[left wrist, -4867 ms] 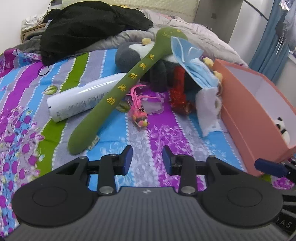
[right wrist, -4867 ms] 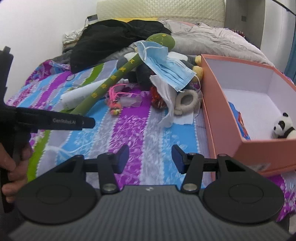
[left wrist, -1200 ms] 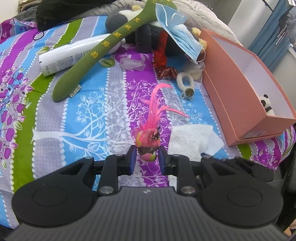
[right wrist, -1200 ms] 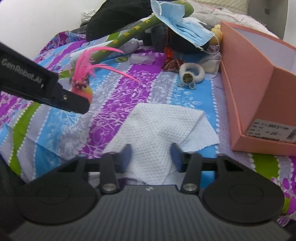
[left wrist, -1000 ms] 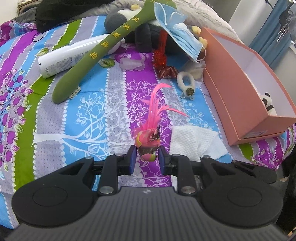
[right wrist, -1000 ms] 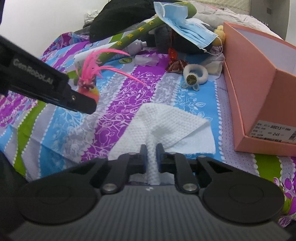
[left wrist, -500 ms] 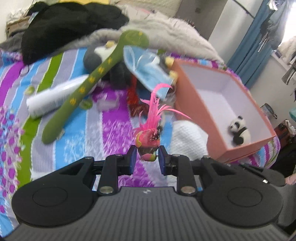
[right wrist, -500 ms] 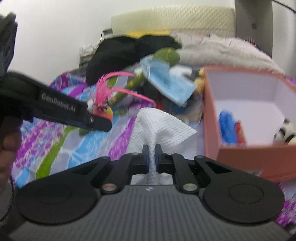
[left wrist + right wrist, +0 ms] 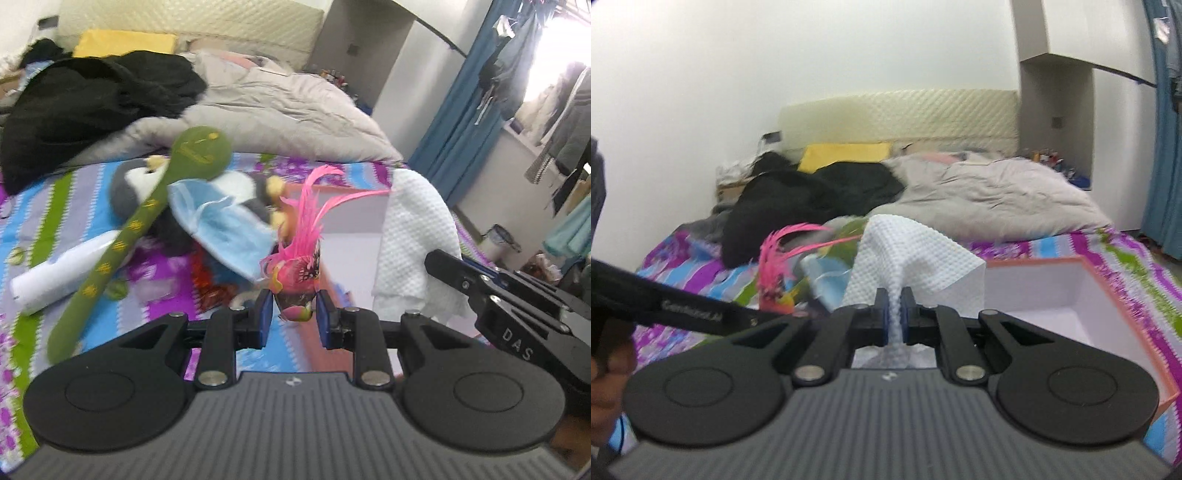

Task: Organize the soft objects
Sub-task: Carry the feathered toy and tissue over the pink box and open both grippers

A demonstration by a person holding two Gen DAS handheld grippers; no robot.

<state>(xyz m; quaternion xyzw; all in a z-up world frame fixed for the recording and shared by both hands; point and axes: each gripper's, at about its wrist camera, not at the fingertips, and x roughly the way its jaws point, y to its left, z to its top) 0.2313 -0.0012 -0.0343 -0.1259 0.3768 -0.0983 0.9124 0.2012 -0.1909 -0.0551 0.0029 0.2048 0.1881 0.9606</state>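
Gripping 1 feather toy [image 9: 295,273]: left gripper [image 9: 292,319] | right gripper [image 9: 894,314] pinching 1 white cloth [image 9: 916,258]

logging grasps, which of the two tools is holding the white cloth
The right tool, clamped on the white cloth; the left tool grips the pink feathered toy.

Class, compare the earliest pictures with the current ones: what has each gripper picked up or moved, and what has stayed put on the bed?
The left hand-held gripper, open before, now clamps the pink feathered bird toy, lifted off the bedspread. The right hand-held gripper closed on the white tissue and raised it beside the pink box. The green plush stick, blue face mask and white bottle lie as before.
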